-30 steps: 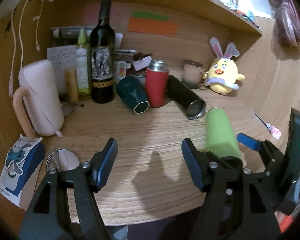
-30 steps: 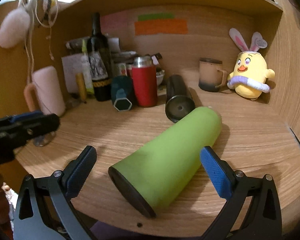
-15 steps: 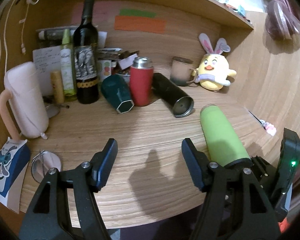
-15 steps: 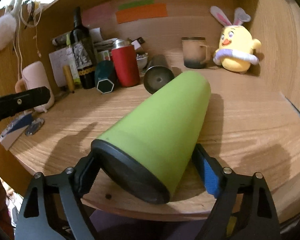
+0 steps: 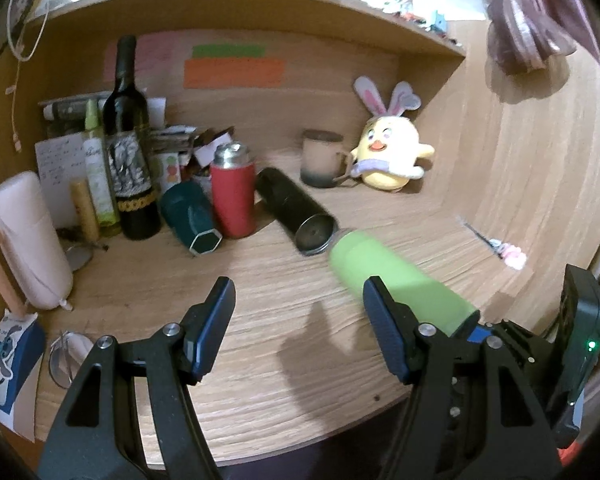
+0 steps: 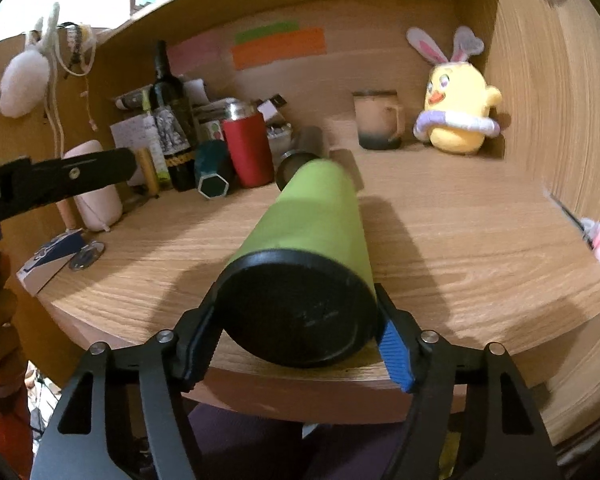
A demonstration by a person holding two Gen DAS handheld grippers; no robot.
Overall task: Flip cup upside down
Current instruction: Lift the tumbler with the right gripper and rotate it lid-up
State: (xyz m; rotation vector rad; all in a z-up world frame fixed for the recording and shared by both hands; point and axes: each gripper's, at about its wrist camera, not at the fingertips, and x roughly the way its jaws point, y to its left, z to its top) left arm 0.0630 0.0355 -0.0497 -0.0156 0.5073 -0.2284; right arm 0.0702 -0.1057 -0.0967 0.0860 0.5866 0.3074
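Observation:
A tall lime-green cup [image 6: 312, 228] with a black base lies on its side, base toward the right wrist camera. My right gripper [image 6: 298, 344] is shut on the cup's black base end, a finger on each side, and holds it just above the desk's front edge. In the left wrist view the green cup [image 5: 396, 284] points from the right gripper toward the desk's middle. My left gripper [image 5: 300, 336] is open and empty over the front of the desk, left of the cup.
Along the back stand a wine bottle [image 5: 130, 152], a red flask [image 5: 232, 196], a teal cup [image 5: 190, 218] and a black tumbler [image 5: 296, 216] on their sides, a mug [image 5: 320, 158], a yellow plush chick [image 5: 388, 152]. A pink jug [image 5: 24, 240] stands at the left.
My right gripper has closed on the green cup's base and lifted it, turning it to point away from the camera. The left gripper stayed open, shifting slightly.

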